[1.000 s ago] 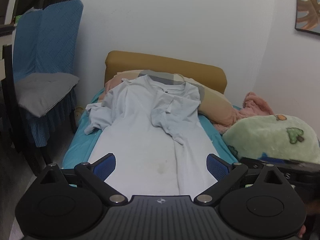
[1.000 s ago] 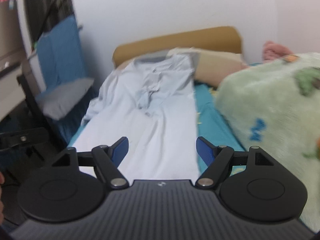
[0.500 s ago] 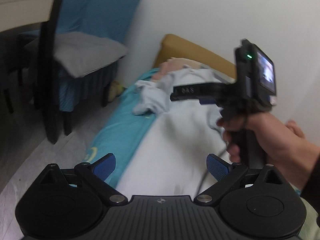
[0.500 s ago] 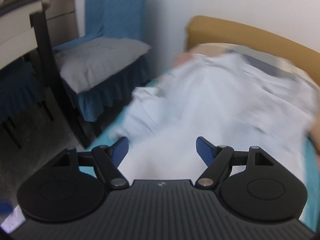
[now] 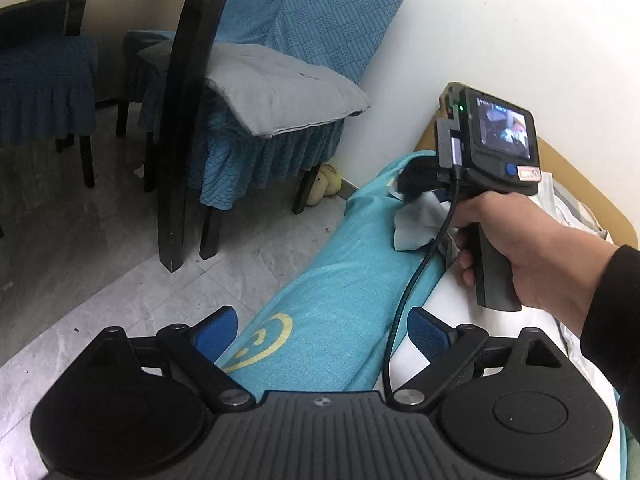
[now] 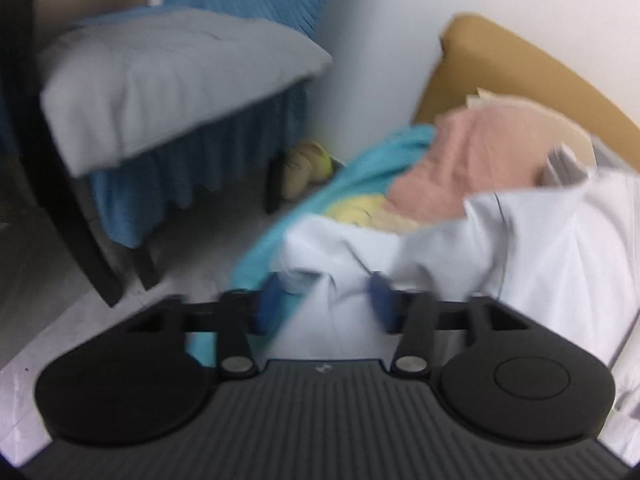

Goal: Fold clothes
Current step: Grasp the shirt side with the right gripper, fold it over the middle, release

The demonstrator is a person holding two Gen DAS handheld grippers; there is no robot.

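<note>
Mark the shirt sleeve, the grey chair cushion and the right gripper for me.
shirt sleeve [image 6: 344,256]: right wrist view, on the bunched pale fabric between the closing jaws.
grey chair cushion [image 5: 276,92]: left wrist view, on its top face.
right gripper [image 6: 326,300]: right wrist view, midway between the blue fingertips.

Bed [image 5: 340,304] with teal sheet and mustard headboard [image 6: 520,68]. Pale blue shirt [image 6: 540,248] lies on it, beside a pink pillow [image 6: 472,160].

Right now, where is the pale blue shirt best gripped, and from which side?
Grip the crumpled sleeve end of the pale blue shirt, coming from the chair-side bed edge: its bunched folds stand up, and the right gripper has its jaws closing around them.
</note>
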